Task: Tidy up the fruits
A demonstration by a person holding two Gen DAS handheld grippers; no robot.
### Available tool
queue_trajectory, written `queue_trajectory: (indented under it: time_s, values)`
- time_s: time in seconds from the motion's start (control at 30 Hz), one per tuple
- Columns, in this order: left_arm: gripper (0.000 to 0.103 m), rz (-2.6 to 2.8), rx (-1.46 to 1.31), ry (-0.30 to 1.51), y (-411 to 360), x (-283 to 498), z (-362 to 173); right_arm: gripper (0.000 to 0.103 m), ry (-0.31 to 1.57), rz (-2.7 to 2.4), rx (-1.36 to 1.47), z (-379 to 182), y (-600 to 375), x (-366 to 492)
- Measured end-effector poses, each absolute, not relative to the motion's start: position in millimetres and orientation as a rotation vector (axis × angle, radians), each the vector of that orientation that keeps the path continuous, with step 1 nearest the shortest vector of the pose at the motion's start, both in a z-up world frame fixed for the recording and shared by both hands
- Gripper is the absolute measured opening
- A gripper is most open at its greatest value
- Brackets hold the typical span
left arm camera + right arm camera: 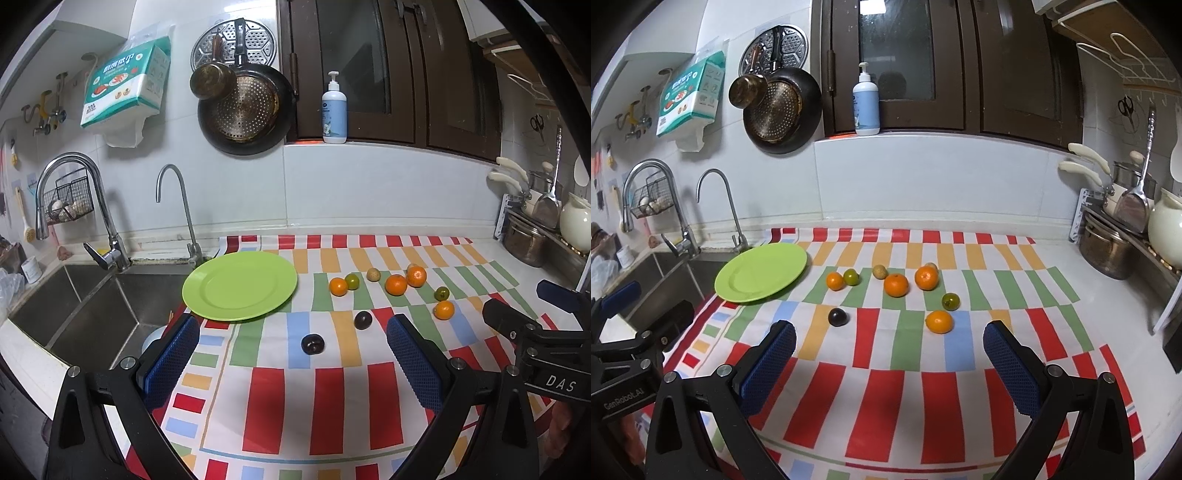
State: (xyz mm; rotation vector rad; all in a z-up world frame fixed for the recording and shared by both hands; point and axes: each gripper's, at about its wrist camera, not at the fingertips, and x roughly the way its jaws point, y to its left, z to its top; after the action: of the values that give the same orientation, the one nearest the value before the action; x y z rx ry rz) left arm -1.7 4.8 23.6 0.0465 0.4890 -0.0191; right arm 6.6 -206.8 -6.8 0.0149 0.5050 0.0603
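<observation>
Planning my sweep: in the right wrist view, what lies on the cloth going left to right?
green plate → dark plum → big orange → orange nearest the gripper → green citrus

Left gripper (pixel 293 354) and right gripper (pixel 889 356): black frames; blue textured pads; silver screws; white "DAS" lettering.

My fingers (pixel 413 363) wore rough, blue, dimpled rubbery pads on matt black plastic. The plate (pixel 240 286) looked glossy green plastic — smooth. The striped cloth (pixel 332 398) lay matt. The oranges (pixel 896 285) shone, skin faintly pitted; the dark plum (pixel 312 344) was glossy. The faucet (pixel 99 206) and sink (pixel 92 306) were metal — polished and brushed.
</observation>
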Motion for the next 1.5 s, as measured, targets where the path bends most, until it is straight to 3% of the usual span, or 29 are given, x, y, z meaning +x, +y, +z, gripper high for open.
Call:
queue_trajectory:
  time_s: [0.53, 1.1, 1.27, 1.5]
  values:
    - [0.099, -0.057, 0.128, 0.524, 10.6, 33.3, -4.2, 0.102, 0.541, 0.126, -0.062, -29.4, -185.0, 45.3]
    - [0.071, -0.187, 0.194, 0.662, 6.3, 94.9, -61.8, 0.072, 0.664, 0.282, -0.215, -82.7, -155.0, 124.6]
    - [0.057, -0.217, 0.231, 0.729, 3.0, 112.5, -82.8, 0.065, 0.704, 0.329, -0.244, -99.3, -145.0, 143.1]
    - [0.054, -0.25, 0.18, 0.784, 5.0, 129.5, -95.1, 0.055, 0.748, 0.375, -0.247, -115.7, -136.1, 165.4]
